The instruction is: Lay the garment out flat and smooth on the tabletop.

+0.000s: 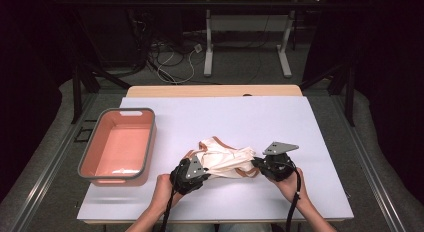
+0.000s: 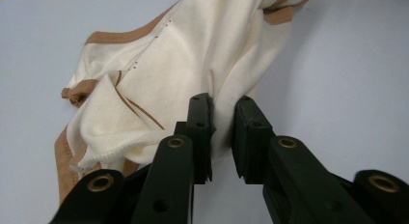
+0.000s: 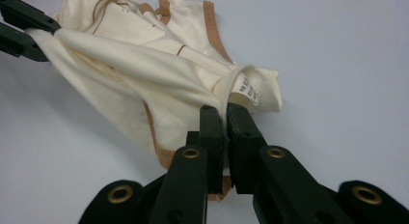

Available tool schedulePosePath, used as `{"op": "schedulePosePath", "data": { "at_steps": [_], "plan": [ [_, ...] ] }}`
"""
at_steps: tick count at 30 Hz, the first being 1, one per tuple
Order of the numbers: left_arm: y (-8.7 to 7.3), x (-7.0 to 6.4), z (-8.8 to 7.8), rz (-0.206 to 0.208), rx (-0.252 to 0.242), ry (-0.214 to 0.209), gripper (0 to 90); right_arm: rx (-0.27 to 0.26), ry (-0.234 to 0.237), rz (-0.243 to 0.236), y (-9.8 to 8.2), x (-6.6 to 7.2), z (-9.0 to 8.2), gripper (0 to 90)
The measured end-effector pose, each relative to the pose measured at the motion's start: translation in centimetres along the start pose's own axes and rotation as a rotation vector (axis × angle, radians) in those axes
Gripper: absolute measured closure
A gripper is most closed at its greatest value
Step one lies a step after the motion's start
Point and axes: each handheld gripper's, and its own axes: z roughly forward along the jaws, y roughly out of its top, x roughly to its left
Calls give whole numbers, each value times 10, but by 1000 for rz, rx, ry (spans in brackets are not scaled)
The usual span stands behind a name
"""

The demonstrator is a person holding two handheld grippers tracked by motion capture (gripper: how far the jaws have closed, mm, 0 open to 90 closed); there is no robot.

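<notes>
table (image 1: 280,117): white top; work sits near its front edge, about mid-width
bin (image 1: 148,142): salmon tub with grey rim, near the table's left edge, nothing visible in it, well apart from the garment
garment (image 1: 225,159): cream cloth with tan binding, bunched and strung between the 2 grippers just inside the front edge; some of it looks lifted, far part rests on the table
left gripper (image 1: 204,173): jaws clamped on a fold at the garment's left end, cloth pinched between the pads
right gripper (image 1: 256,164): jaws closed hard on the right end, close to the sewn-in label
step: my read, both ends are gripped and the cloth is being raised and spread, likely ahead of a fold or a move to the bin
next move: probably needs both hands to rise and part evenly so the bunch opens flat; both grips are near edges, so uneven pull could slip one
high view: gives the bin, the table edges, both hands and how the cloth spans them
left gripper view: shows the fold between its own pads (image 2: 198,132), plus a row of small stitch holes
right gripper view: shows the printed label (image 3: 247,91) and the far left gripper biting the other end
</notes>
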Motion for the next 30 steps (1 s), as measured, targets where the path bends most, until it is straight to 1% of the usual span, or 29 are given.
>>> {"op": "schedulePosePath", "data": {
  "at_steps": [2, 5, 6, 7, 9, 10, 11, 12, 13, 14, 16, 17, 18, 20, 21, 22, 24, 25, 26, 28, 30],
  "plan": [
    [1, -1, -1, -9, 6, -10, 691, 7, -4, 0, 0, -1, 3, 860],
    [2, -2, -6, -16, 4, -10, 566, 7, -16, 0, -2, -2, 7, 858],
    [3, -3, -8, -10, -6, -9, 552, 15, -13, 7, -2, -3, 7, 857],
    [4, -5, -9, -7, -12, -7, 536, 13, -21, 5, -3, -4, 7, 857],
    [6, -7, -13, 2, -18, -6, 501, 8, -16, 10, -3, -4, 9, 856],
    [8, -9, -14, 1, -20, -6, 496, 12, -21, 9, -3, -4, 10, 856],
    [9, -11, -15, 5, -23, -8, 484, 15, -17, 8, -3, -4, 10, 855],
    [11, -14, -16, 18, -21, -9, 476, 12, -13, 13, -3, -4, 12, 854],
    [13, -17, -16, 34, -28, -9, 472, 17, -19, 7, -2, -4, 12, 854],
    [15, -19, -16, 39, -30, -15, 473, 12, -14, 6, -3, -3, 14, 853],
    [18, -23, -13, 43, -35, -16, 472, 22, -13, 5, -3, -3, 15, 850],
    [20, -24, -10, 36, -31, -14, 472, 20, -14, 4, -3, -3, 15, 848],
    [23, -25, -7, 19, -22, -11, 475, 16, -10, 3, -2, -2, 15, 846],
    [27, -27, 2, -10, -12, -23, 490, 14, -16, -8, -2, -1, 15, 843],
    [29, -29, 7, -10, -6, -28, 498, 14, -14, -3, -2, -1, 15, 842],
    [31, -30, 10, -2, 1, -27, 503, 7, -14, 5, -3, -1, 16, 842],
    [32, -34, 21, 6, 32, -39, 516, 15, -11, 7, -3, -1, 16, 843],
    [31, -35, 25, 14, 39, -23, 518, 13, -8, 6, -3, -2, 16, 843],
    [31, -36, 29, 16, 44, -17, 522, 17, -5, 7, -3, -2, 16, 843],
    [30, -38, 36, 34, 67, 8, 537, 15, -8, 6, -3, -1, 17, 842],
    [27, -38, 40, 34, 70, 10, 551, 20, -7, 4, -3, -1, 17, 840]
  ]
}}
